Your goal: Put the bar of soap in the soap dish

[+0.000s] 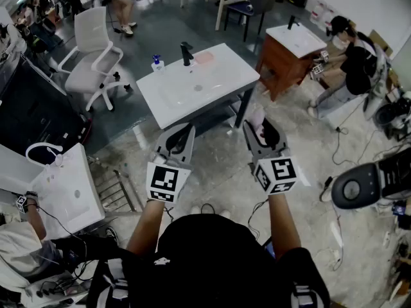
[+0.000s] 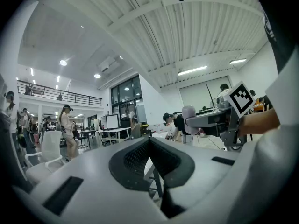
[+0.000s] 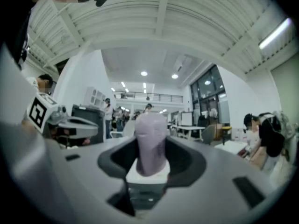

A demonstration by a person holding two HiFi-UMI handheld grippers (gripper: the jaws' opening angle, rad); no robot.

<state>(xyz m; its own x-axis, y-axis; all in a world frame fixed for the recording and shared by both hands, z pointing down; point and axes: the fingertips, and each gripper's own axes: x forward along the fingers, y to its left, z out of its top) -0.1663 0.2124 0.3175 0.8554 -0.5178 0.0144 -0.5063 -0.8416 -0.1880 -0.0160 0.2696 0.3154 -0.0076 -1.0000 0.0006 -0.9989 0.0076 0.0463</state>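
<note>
My right gripper (image 1: 260, 123) is shut on a pale lilac bar of soap (image 1: 256, 116), which stands upright between its pads (image 3: 151, 139). The left gripper (image 1: 186, 131) is level beside it, shut and empty, with its tips together (image 2: 149, 141). Both hang over the floor in front of a white sink counter (image 1: 221, 88). A pink soap dish (image 1: 204, 58) sits at the counter's far edge, right of the black faucet (image 1: 187, 53). In the left gripper view, the right gripper (image 2: 205, 120) shows with the soap (image 2: 188, 118) at its tip.
A blue-capped dispenser bottle (image 1: 157, 63) stands left of the faucet. A white chair (image 1: 93, 53) is at the far left and a wooden sink cabinet (image 1: 289, 56) at the far right, with a crouching person (image 1: 350, 66) beside it. Another white basin (image 1: 67, 194) is at the near left. Cables lie on the floor.
</note>
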